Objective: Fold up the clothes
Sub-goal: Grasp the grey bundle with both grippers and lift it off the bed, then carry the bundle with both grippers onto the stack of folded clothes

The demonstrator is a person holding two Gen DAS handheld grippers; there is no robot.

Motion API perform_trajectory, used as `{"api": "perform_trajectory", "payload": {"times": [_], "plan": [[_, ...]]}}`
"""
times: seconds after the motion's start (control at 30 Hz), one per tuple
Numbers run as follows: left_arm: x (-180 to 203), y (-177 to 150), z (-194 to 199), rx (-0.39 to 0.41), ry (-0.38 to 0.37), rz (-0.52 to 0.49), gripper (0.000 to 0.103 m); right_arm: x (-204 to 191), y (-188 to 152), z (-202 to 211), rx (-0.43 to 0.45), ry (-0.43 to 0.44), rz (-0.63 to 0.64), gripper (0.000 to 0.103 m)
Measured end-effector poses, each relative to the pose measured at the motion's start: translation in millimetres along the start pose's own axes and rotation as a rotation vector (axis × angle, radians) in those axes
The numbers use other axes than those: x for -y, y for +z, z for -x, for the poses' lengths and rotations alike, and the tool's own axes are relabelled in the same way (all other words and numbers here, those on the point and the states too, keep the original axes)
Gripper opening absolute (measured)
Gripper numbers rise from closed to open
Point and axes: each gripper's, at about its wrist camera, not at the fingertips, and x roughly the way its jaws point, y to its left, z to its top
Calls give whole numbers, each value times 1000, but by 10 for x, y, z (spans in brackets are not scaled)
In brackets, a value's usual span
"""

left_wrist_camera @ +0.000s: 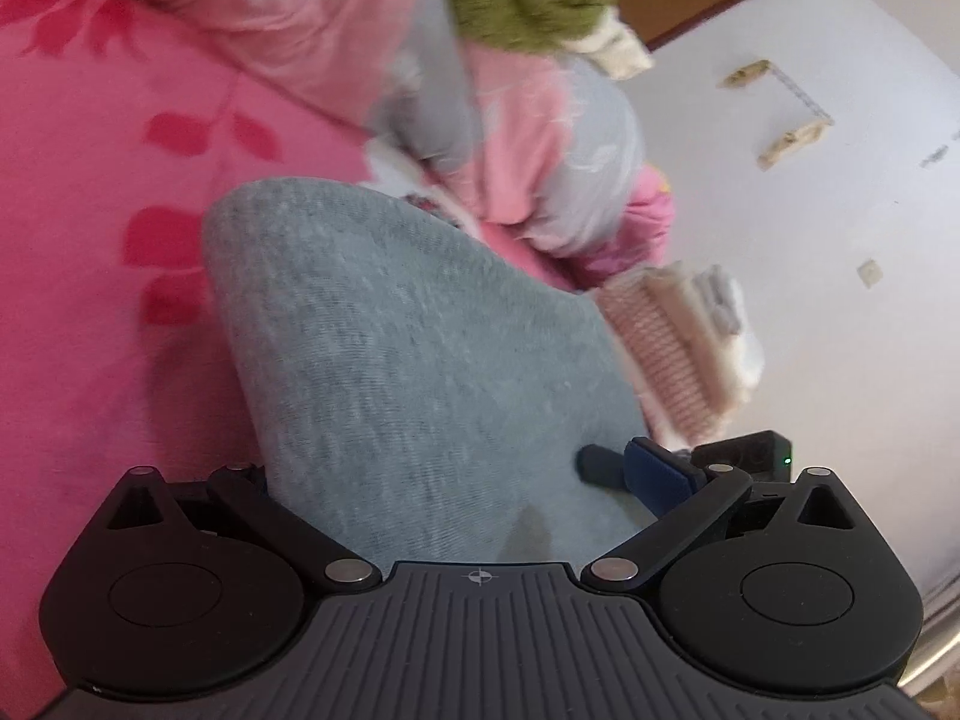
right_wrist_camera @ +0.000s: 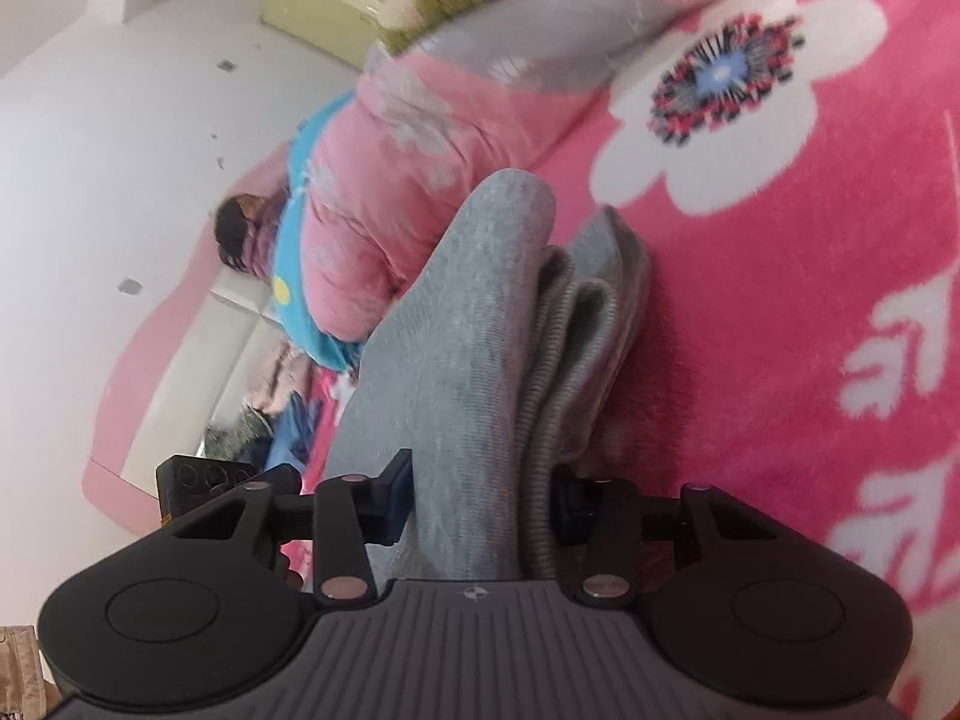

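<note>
In the right wrist view, nearest the lens, the right hand-held gripper (right_wrist_camera: 480, 510) has its two pads drawn in on a gathered bundle of the grey knit garment (right_wrist_camera: 474, 324); the cloth fills the gap from pad to pad, so I judge it gripped. From there the garment runs up toward 12 o'clock, its ribbed hem folds bunched just to the 1 o'clock side, resting on the pink flowered blanket (right_wrist_camera: 780, 312) of the bed.

In the left wrist view the left hand-held gripper (left_wrist_camera: 456, 480) stands wide, with the same grey garment (left_wrist_camera: 384, 348) draped across it. One blue pad shows at 3 o'clock of the cloth and the other is hidden beneath it, so whether it presses on anything I cannot tell.

Farther off, at 12 o'clock, lies a rumpled pink and grey quilt (left_wrist_camera: 504, 120).

The step in hand looks like gathering an end of the garment to fold it over. The next move calls for carrying the gripped end across and laying it flat, edges matched.
</note>
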Motion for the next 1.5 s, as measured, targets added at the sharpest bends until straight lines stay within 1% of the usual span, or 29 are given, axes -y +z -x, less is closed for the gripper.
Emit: {"api": "perform_trajectory", "payload": {"times": [0.1, 0.2, 0.3, 0.37, 0.53, 0.67, 0.8, 0.87, 0.93, 1.03, 1.17, 1.27, 1.33, 1.37, 1.43, 1.47, 1.5], "plan": [[295, -33, -13, -4, -29, -30, 102, -187, -44, 201, 31, -10, 25, 44], [594, -100, -93, -31, -90, -45, 102, -355, -106, 546, 81, -24, 42, 43], [950, -216, -312, -75, -164, -72, 102, -474, -191, 1038, 142, -59, 62, 43], [1201, -319, -522, -105, -214, -89, 102, -539, -252, 1430, 190, -100, 84, 43], [1865, -690, -1237, -177, -337, -99, 102, -633, -396, 2459, 292, -236, 117, 43], [2369, -1037, -1941, -243, -402, -92, 102, -613, -462, 3299, 348, -395, 121, 43], [2775, -1372, -2704, -310, -460, -58, 102, -429, -385, 3999, 359, -556, 88, 43], [2894, -1452, -3051, -329, -483, -45, 102, -297, -255, 4275, 348, -633, 79, 43], [2987, -1510, -3368, -345, -501, -35, 102, -169, -97, 4507, 331, -693, 89, 44], [3076, -1541, -3774, -362, -506, -26, 102, 61, 148, 4719, 300, -748, 146, 43], [3136, -1538, -4094, -353, -508, -63, 102, 366, 419, 4861, 234, -783, 231, 44], [3051, -1593, -4319, -336, -489, -85, 102, 624, 650, 4835, 179, -818, 268, 44], [2921, -1656, -4440, -323, -466, -83, 102, 793, 758, 4789, 145, -849, 295, 47], [2852, -1669, -4513, -333, -461, -70, 102, 938, 806, 4750, 144, -872, 281, 51], [2703, -1681, -4575, -352, -463, -38, 102, 1273, 852, 4710, 172, -915, 231, 61], [2636, -1674, -4547, -352, -474, -32, 102, 1394, 844, 4725, 200, -923, 205, 73], [2582, -1660, -4498, -352, -475, -36, 102, 1461, 802, 4748, 240, -924, 192, 82]]}}
